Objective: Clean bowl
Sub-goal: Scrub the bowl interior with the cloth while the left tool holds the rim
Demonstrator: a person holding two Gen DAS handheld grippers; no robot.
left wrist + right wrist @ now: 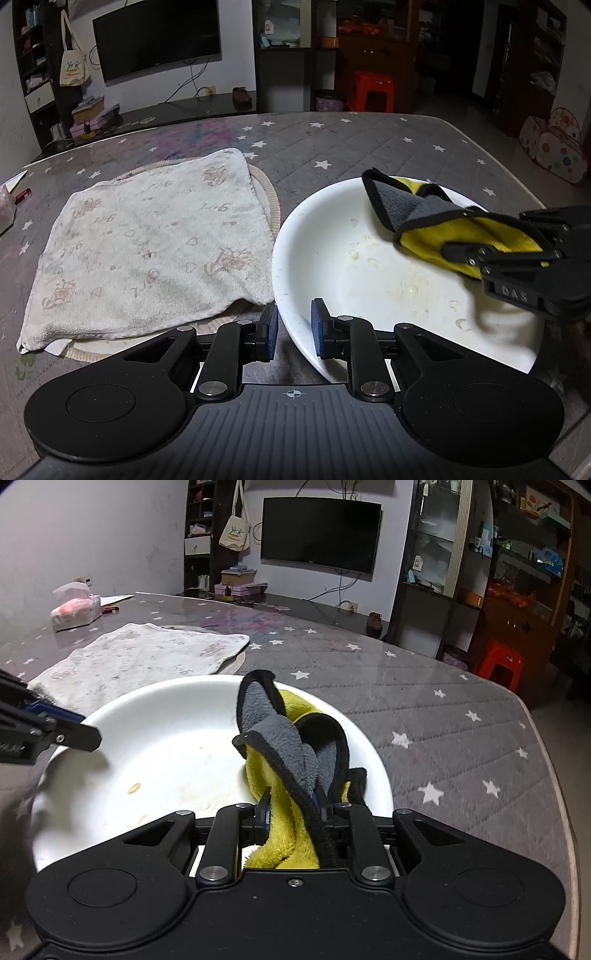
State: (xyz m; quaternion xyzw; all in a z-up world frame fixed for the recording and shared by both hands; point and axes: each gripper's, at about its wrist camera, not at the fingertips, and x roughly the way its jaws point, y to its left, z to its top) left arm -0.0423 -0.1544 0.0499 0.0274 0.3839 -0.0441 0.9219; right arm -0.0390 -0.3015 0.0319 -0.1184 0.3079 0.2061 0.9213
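Note:
A white bowl (388, 266) with brownish stains lies on the star-patterned table; it also shows in the right wrist view (166, 753). My left gripper (293, 328) is shut on the bowl's near left rim, one blue pad inside and one outside. My right gripper (291, 812) is shut on a yellow and grey cloth (291, 760) with black edging and holds it over the bowl's right side. The cloth (424, 218) and the right gripper (517, 258) show in the left wrist view above the bowl.
A white printed towel (147, 251) lies on a round mat (271, 206) left of the bowl. A tissue pack (75, 611) sits at the far left of the table. The table edge (554, 775) runs along the right.

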